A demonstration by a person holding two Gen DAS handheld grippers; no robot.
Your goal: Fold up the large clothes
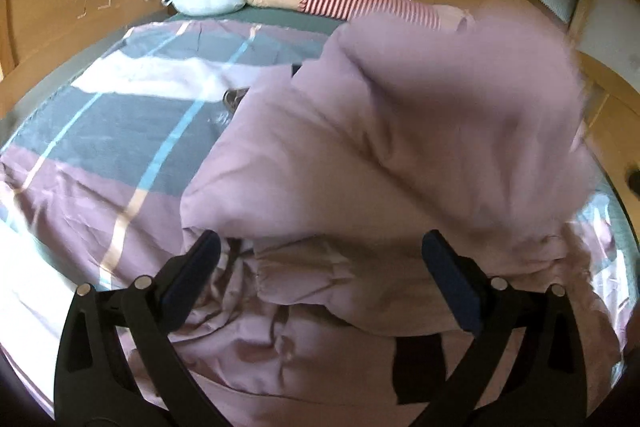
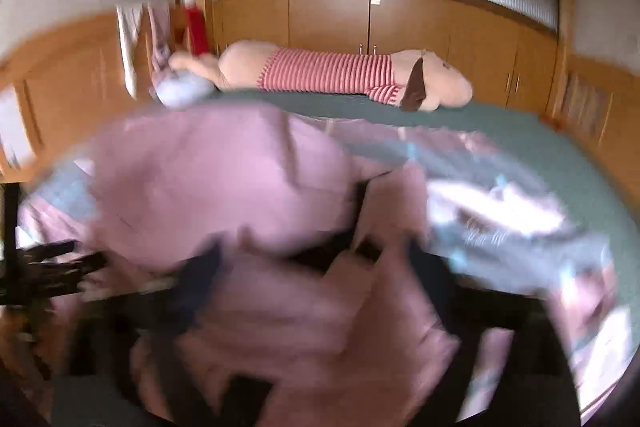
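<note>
While it lies on the bed [image 1: 280, 17], the pink coat [image 1: 360, 155] looks soft and puffy, with thick folds and one part flopped over. It sits near the bed's front edge, on a blanket [image 1: 120, 115] with grey, pink and white blocks and thin blue lines. No words or labels can be read on it. The left gripper [image 1: 320, 275] is spread wide just above the coat. The right gripper [image 2: 316, 267] is blurry, spread wide too, with pink cloth lying loose between its fingers.
</note>
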